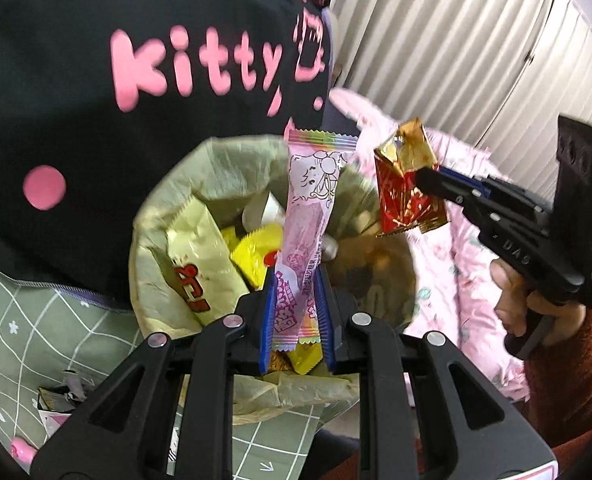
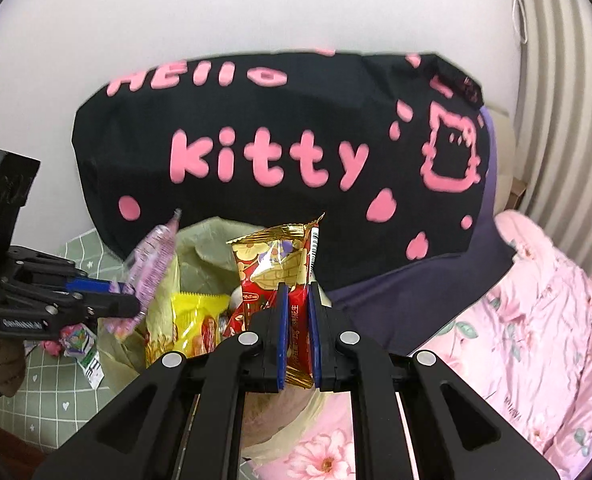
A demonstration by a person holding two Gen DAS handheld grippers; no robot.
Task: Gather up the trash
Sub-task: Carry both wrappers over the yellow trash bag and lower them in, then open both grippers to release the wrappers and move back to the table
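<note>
Trash is held in both grippers above the bin bag [image 1: 168, 208]. From the left wrist, the left gripper [image 1: 296, 312] has its blue pads nearly together, pinching a long pink wrapper [image 1: 308, 208] that stands upright over the bag's open mouth, where yellow packets [image 1: 256, 252] already lie. To the right, the right gripper [image 1: 428, 180] grips a red-and-gold wrapper [image 1: 406, 184] just beside the bag. From the right wrist, the right gripper [image 2: 298, 332] is narrowly closed on that red-and-gold wrapper [image 2: 280, 264], poised over the bag [image 2: 200, 248]; the left gripper [image 2: 132, 300] with its pink wrapper [image 2: 152, 264] sits at left. A black cushion [image 2: 256, 120] lies behind.
</note>
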